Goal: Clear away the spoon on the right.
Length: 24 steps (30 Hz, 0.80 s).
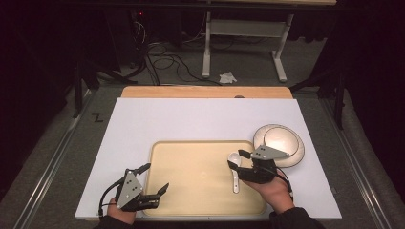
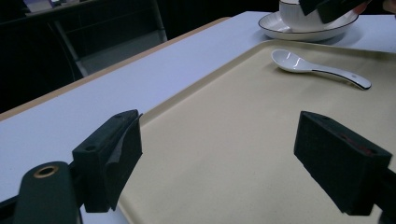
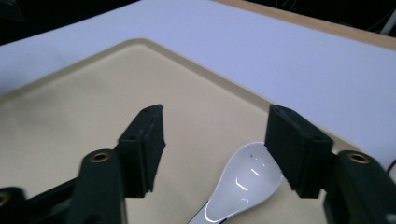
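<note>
- A white ceramic soup spoon lies on a beige tray, towards the tray's right side. Its bowl points away from the person and its handle points back towards them.
- In the right gripper view, the spoon's glossy bowl faces up, just beside the inner face of one black jaw. Nothing lies between the jaws except bare tray.
- The right gripper hovers directly over the spoon with its jaws spread apart and holding nothing. The person's right hand grips it from behind.
- Just off the tray's far right corner, a white bowl sits on a white plate with a dark rim line. Both rest on the white table top.
- The left gripper rests at the tray's near left edge, well apart from the spoon. Its jaws are also wide open and empty, one over the tray and one over the table beside it.
- Beyond the table, a dark floor holds trailing cables and the legs of another table.
- Judging from this, the step in hand looks like the right gripper lining up on the spoon, which is not yet grasped or lifted.
- The next move likely calls for shifting the open jaws sideways so the spoon sits between them, lowering, then closing gently. The glazed surface looks slippery, so a grip on the narrow handle may hold better than one on the rounded bowl.
</note>
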Each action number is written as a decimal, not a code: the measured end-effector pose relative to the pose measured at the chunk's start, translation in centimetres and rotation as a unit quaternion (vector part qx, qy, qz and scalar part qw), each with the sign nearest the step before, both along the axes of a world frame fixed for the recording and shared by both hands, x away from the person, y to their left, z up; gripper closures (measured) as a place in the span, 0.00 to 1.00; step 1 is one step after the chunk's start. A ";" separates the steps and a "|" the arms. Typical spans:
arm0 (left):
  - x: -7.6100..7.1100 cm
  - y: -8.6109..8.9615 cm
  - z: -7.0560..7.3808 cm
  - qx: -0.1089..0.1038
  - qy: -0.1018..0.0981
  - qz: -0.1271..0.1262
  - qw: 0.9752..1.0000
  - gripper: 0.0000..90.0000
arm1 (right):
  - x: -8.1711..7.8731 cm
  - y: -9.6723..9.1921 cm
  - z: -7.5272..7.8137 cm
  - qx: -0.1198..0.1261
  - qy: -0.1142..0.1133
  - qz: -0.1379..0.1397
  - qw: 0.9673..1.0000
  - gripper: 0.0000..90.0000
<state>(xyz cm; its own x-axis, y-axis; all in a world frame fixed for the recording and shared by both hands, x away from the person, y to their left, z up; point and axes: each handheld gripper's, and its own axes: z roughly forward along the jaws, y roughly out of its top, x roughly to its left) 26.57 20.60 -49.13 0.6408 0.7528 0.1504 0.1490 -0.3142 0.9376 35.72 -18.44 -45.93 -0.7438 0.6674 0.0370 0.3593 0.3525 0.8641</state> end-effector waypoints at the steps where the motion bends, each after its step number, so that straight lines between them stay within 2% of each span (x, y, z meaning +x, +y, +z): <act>1: 0.0 0.0 0.0 0.000 0.000 0.000 1.000 0.18 | -0.3 -0.4 0.1 0.004 -0.003 0.002 1.000 0.35; 3: 0.0 0.0 0.0 0.000 0.001 0.001 1.000 0.18 | -0.9 -1.0 0.1 0.014 -0.013 -0.007 1.000 0.24; 4: 0.0 0.0 0.0 0.000 0.001 0.001 1.000 0.18 | -0.9 -1.0 0.1 0.014 -0.013 -0.007 1.000 0.24; 5: 0.0 -0.1 -0.1 0.001 0.002 0.001 1.000 0.18 | -1.4 -1.7 0.1 0.027 -0.014 -0.016 0.999 0.17; 8: 0.0 -0.1 -0.1 0.002 0.003 0.001 1.000 0.18 | -1.8 -2.5 0.0 0.032 -0.015 -0.024 0.999 0.12; 10: 0.1 -0.1 -0.1 0.004 0.005 0.002 1.000 0.18 | -2.5 -3.9 0.0 0.036 -0.025 -0.040 0.998 0.02; 15: 0.1 -0.1 -0.2 0.005 0.006 0.004 1.000 0.18 | -3.5 -6.0 -0.3 0.046 -0.034 -0.053 0.997 0.01; 16: 0.1 -0.1 -0.2 0.005 0.006 0.004 1.000 0.18 | -3.7 -6.4 -0.4 0.045 -0.037 -0.054 0.997 0.01; 17: 0.1 -0.1 -0.2 0.005 0.007 0.003 1.000 0.18 | -4.2 -7.1 -0.8 0.035 -0.050 -0.060 0.996 0.01; 19: 0.2 -0.2 -0.2 0.008 0.007 0.003 1.000 0.18 | -4.3 -7.3 -1.0 0.032 -0.053 -0.064 0.996 0.01; 21: 0.2 -0.3 -0.2 0.008 0.008 0.003 1.000 0.18 | -4.4 -7.7 -1.5 0.045 -0.046 -0.065 0.996 0.01; 24: 0.1 -0.3 -0.2 0.009 0.008 0.003 1.000 0.18 | -4.4 -7.8 -1.6 0.048 -0.047 -0.063 0.996 0.00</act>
